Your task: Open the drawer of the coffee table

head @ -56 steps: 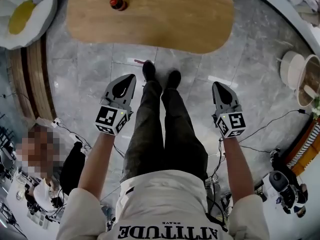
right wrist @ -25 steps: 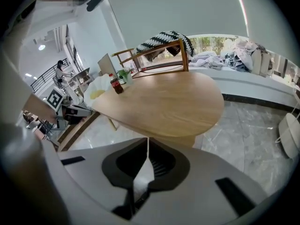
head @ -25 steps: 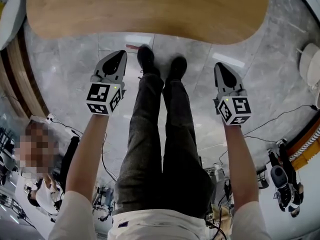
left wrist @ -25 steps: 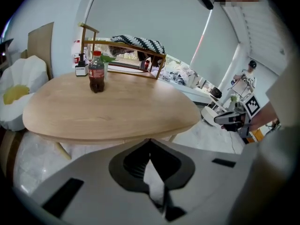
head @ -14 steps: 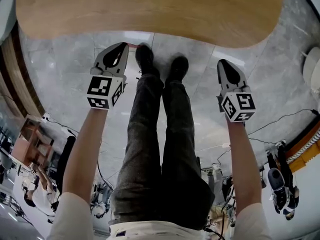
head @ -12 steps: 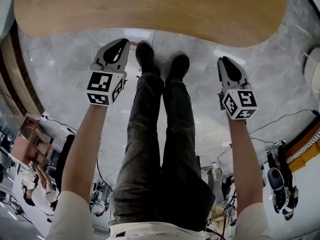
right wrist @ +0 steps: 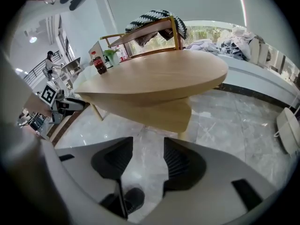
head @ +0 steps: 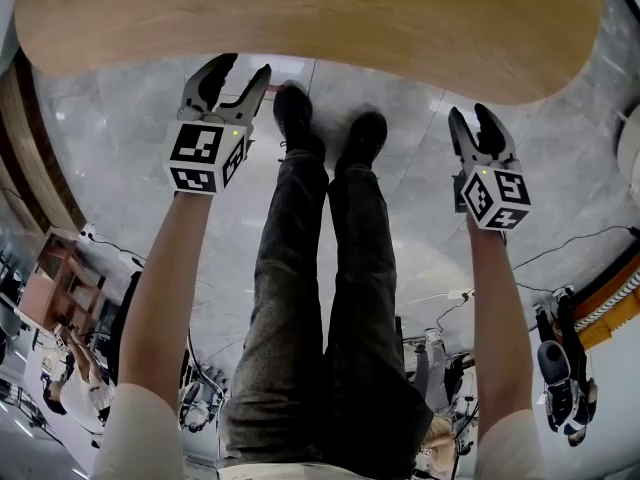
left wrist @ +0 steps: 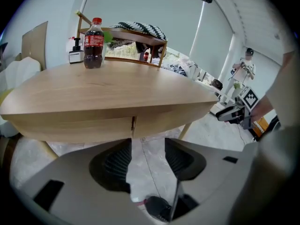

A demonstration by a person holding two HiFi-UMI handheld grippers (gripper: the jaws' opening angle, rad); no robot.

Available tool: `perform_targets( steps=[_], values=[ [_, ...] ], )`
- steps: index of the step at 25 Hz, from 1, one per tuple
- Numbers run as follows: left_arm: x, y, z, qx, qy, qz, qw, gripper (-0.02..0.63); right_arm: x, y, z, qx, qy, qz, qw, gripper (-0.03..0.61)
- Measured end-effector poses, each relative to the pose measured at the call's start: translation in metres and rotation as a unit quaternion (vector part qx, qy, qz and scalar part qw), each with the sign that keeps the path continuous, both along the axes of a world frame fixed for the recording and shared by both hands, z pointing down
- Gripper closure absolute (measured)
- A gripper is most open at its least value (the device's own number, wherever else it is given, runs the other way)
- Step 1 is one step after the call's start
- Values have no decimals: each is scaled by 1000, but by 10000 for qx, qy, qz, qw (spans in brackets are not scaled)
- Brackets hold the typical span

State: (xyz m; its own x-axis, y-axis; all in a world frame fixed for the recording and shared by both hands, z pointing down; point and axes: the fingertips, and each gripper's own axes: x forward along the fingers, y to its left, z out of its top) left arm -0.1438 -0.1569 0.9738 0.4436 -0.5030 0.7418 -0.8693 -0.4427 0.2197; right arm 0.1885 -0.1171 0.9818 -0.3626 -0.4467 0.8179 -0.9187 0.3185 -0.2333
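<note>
Approach step, I'd say: nothing is gripped and the drawer looks shut. Left tongs and right tongs have both just been opening and sit about half wide, with only floor between them, each near the bench edge. The drawer is the plain wood front tucked under the bench top, with a thin vertical seam and no handle I can spot. The next move probably needs a jaw hooked round that front's lower edge, then a straight pull. A cola bottle stands on top, so go smooth.
</note>
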Motion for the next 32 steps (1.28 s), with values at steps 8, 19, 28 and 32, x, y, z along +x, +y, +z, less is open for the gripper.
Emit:
perform_targets(
  steps=[8,19,28,32],
  values=[
    [-11,-25,11,345,-227,178,9990,308,23,-24,10,366,502,-205,9979,258],
    [-10,-37,23,508,-310,116,9982,265,29,-33,19,555,768,-423,9946,238],
    [5,-42,20,403,-41,-102,9991,247,14,-72,15,884,668,-732,9911,227],
    [14,-40,15,443,41,-83,9990,247,10,-75,14,921,686,-772,9904,224]
  ],
)
